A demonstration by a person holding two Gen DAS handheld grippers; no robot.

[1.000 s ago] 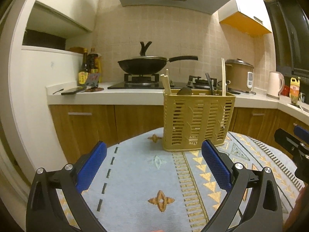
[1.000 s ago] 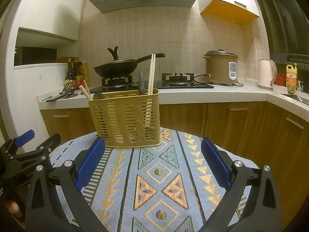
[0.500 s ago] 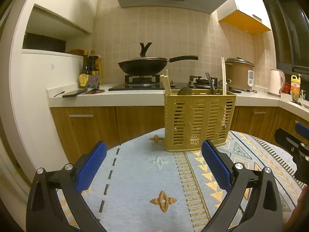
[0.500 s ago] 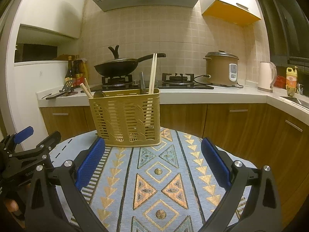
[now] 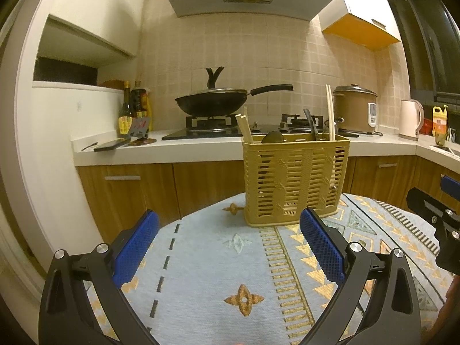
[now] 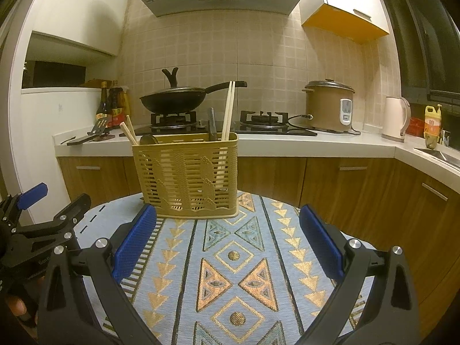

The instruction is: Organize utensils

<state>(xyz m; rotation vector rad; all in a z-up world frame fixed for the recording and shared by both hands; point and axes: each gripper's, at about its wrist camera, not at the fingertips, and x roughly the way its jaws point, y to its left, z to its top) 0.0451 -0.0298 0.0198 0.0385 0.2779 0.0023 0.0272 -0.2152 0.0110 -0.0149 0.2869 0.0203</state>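
Note:
A tan slotted utensil basket [image 5: 294,181] stands at the far edge of a round table with a patterned blue cloth [image 5: 230,264]. It holds two pairs of chopsticks [image 5: 330,116], a dark spoon [image 5: 271,137] and a dark handle. In the right wrist view the basket [image 6: 187,178] stands straight ahead. My left gripper [image 5: 228,247] is open and empty, a short way in front of the basket. My right gripper [image 6: 228,244] is open and empty, also short of the basket.
Behind the table runs a kitchen counter [image 5: 172,152] with a wok [image 5: 212,103] on a gas hob, sauce bottles [image 5: 135,109], a rice cooker [image 6: 329,106] and a kettle [image 6: 395,119]. Wooden cabinets [image 6: 359,189] stand close behind and to the right.
Both grippers have drawn back and risen slightly, so the basket looks a little farther away. Both stay open and empty.

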